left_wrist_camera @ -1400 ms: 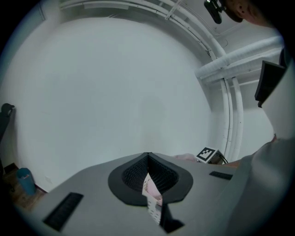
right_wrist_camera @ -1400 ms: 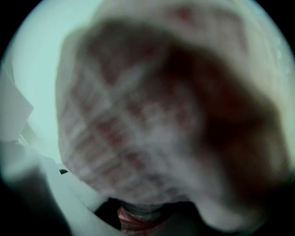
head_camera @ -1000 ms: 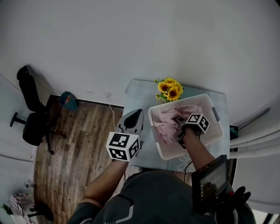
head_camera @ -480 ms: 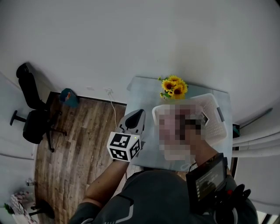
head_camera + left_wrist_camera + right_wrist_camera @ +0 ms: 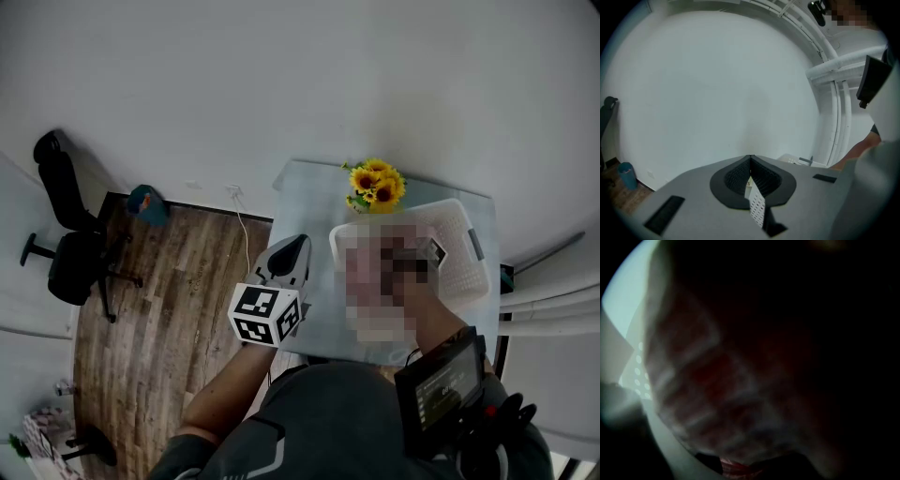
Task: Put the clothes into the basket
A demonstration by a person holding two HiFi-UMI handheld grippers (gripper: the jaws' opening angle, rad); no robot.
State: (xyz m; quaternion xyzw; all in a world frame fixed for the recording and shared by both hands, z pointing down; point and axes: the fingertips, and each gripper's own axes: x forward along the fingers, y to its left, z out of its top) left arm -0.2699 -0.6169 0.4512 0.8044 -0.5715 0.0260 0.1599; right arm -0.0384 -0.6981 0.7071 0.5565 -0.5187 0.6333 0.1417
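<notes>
A white perforated basket (image 5: 466,267) stands on the glass table (image 5: 309,202), at the right in the head view. A mosaic patch covers its inside and my right gripper, and my right forearm (image 5: 433,319) reaches into it. In the right gripper view, pink cloth (image 5: 717,394) lies dark and close against the camera and hides the jaws. They stand wide in the cloth. A strip of the basket wall (image 5: 641,376) shows at the left. My left gripper (image 5: 292,246) hovers left of the basket, over the table's edge. It is shut (image 5: 750,158) and holds nothing.
A bunch of sunflowers (image 5: 375,186) stands behind the basket at the table's far edge. On the wooden floor at the left are a black office chair (image 5: 70,253), a teal object (image 5: 145,204) and a white cable (image 5: 242,230). A white wall lies beyond.
The right arm has stayed in the basket and moved very little. The left gripper has held its place, and the head view has shifted slightly.
</notes>
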